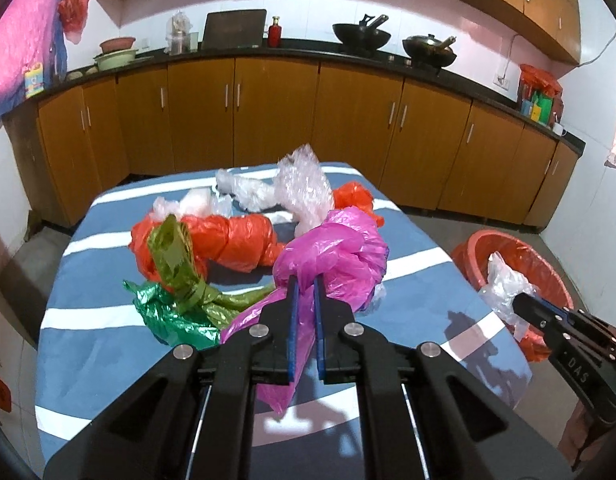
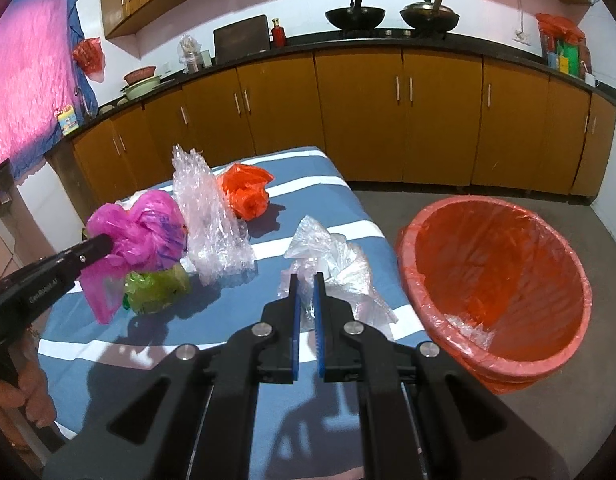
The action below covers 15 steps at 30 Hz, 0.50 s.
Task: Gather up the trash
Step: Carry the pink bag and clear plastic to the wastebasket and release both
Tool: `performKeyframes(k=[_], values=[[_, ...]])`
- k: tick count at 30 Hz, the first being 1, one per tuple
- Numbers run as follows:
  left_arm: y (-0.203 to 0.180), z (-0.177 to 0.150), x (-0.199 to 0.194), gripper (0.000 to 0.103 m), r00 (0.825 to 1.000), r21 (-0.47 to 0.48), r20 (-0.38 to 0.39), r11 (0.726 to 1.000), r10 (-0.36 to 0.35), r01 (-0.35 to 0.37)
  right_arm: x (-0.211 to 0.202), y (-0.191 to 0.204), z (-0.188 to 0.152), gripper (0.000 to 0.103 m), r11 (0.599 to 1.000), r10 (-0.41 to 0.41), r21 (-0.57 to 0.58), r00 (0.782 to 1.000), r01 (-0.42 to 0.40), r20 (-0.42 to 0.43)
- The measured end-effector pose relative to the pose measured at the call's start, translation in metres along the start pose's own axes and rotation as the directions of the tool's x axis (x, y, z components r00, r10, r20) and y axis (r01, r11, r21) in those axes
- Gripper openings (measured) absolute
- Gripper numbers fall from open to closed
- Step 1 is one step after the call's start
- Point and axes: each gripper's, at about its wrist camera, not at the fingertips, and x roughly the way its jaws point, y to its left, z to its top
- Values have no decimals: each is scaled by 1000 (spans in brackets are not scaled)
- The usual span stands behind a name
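Your left gripper (image 1: 306,280) is clenched on the pink bag (image 1: 335,256), lifted over the striped table (image 1: 108,320). Your right gripper (image 2: 306,278) clamps the clear bag (image 2: 331,264) at the table's right edge, beside the red bin (image 2: 495,280). Orange bag (image 1: 232,240), bubble wrap (image 2: 210,220), green bag (image 1: 168,312) lie farther left.

Red bin (image 1: 519,258): at 3 o'clock in the left view, partly behind right gripper (image 1: 517,300) and its clear plastic (image 1: 503,284). Green bag (image 2: 156,290): mostly hidden under pink bag (image 2: 140,236) in the right view. Left gripper's (image 2: 106,244) tips buried in pink plastic.
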Motion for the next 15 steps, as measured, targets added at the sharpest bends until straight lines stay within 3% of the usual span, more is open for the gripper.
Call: performKeyframes(k=[15], values=[[-27, 15, -11, 7, 998, 40, 47, 999, -30, 28, -22, -23, 10, 8, 999, -28, 25, 998, 26, 58]])
